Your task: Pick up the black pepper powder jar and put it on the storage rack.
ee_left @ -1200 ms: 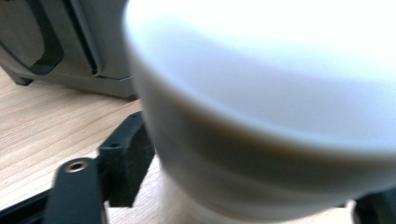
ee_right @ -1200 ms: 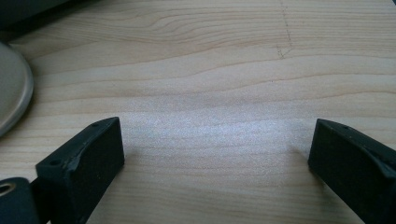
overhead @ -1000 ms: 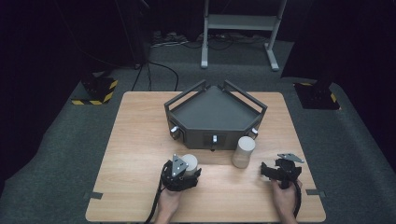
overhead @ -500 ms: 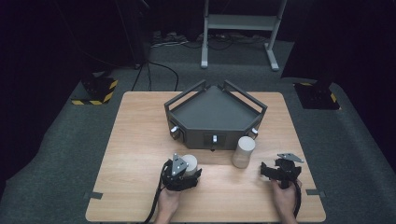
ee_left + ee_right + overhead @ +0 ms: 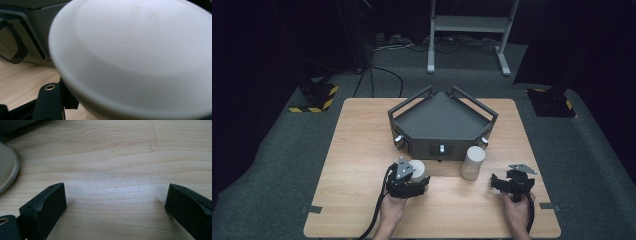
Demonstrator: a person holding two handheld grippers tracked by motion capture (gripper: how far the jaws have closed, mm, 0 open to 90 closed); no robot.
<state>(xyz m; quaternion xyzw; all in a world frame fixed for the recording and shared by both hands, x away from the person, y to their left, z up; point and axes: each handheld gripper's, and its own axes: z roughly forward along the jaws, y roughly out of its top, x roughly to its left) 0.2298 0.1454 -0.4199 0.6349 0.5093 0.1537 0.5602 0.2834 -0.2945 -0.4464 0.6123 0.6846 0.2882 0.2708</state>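
Left claw (image 5: 414, 184) clamped on a white bottle (image 5: 418, 170).
Right claw (image 5: 512, 184) hangs spread above the wooden surface (image 5: 362, 150), nothing between its jaws.

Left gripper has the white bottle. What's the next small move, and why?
Probably carry the white bottle up and forward toward the dark tray. The left gripper is shut on it just in front of the tray's wall, and the tray floor looks bare. The right gripper rests open on the table, beside the second bottle.
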